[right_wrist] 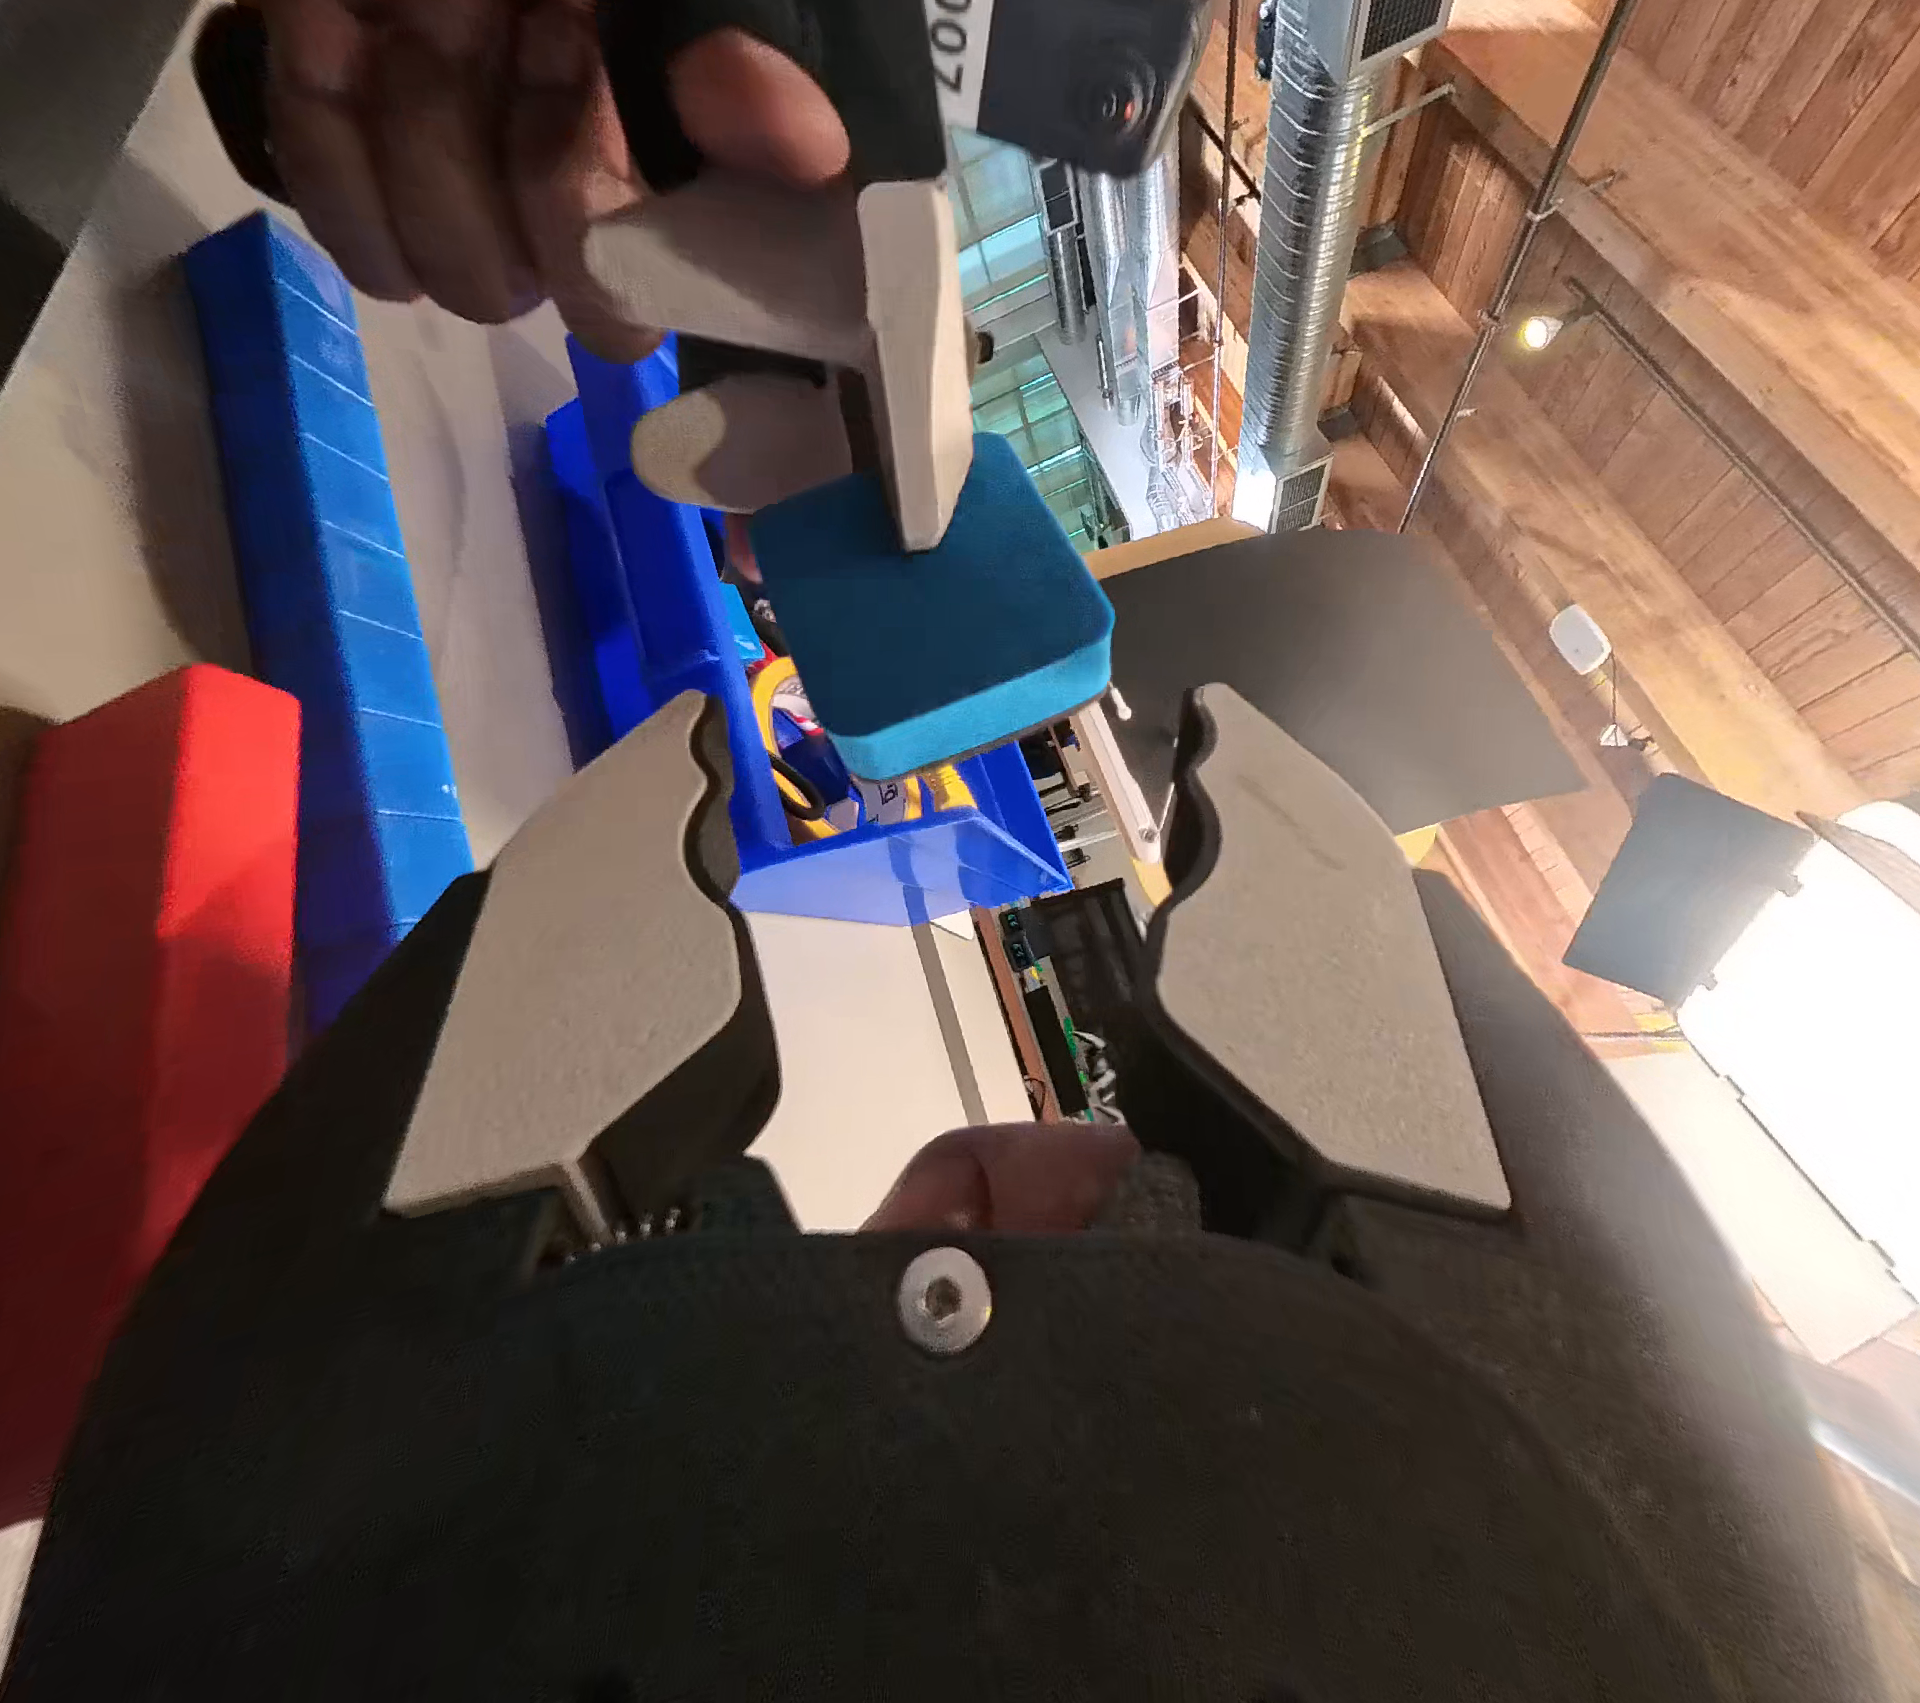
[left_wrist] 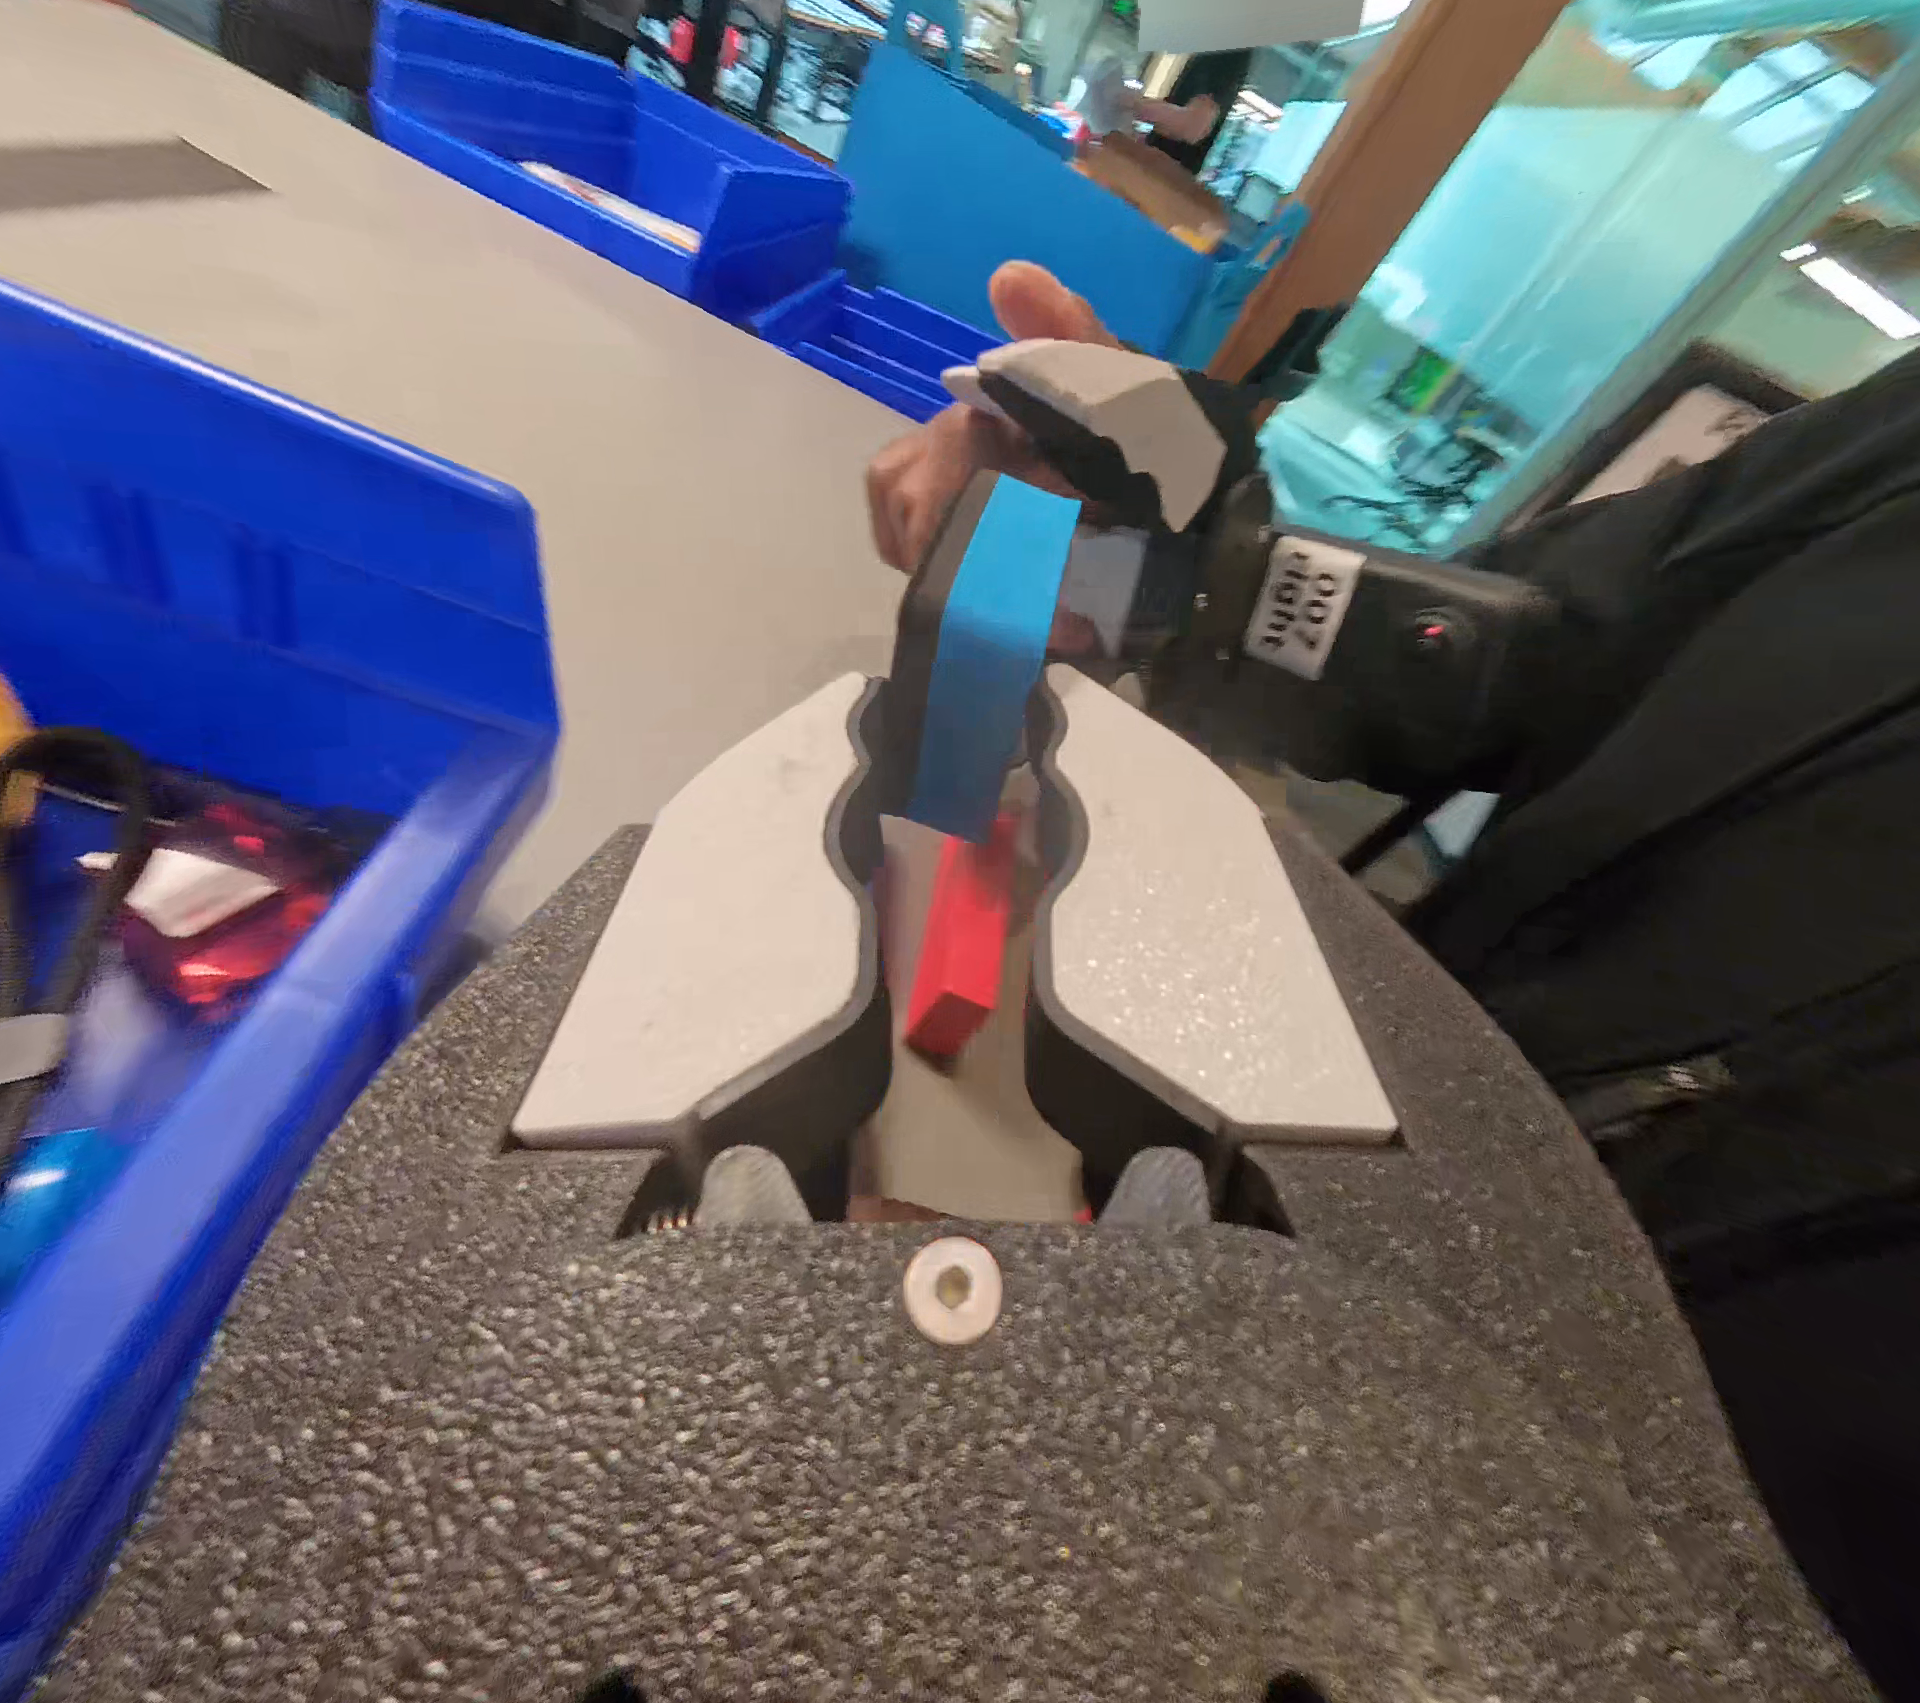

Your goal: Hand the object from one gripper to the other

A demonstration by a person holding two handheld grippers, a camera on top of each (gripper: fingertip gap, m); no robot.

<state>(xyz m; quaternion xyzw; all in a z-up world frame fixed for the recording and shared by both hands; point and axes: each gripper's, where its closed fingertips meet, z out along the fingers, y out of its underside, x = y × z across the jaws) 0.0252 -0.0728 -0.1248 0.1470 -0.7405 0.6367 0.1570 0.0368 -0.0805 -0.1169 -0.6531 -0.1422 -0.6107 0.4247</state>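
While clamped in left gripper [left_wrist: 961, 703], held blue pad [right_wrist: 935, 614] broadside, just beyond tips of spread right gripper [right_wrist: 951, 718]

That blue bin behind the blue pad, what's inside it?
In the right wrist view, the blue bin holds yellow, black and white items, too jumbled to identify. The blue pad, held by the left gripper, covers much of the bin's inside.

A: Where is the pad [right_wrist: 925, 625]?
B: Clamped in the left claw [left_wrist: 954, 744], just before the right claw [right_wrist: 940, 780].
A: And behind?
B: Bins [left_wrist: 270, 614] on the surface [left_wrist: 623, 427]; a block [right_wrist: 135, 978] lies left.
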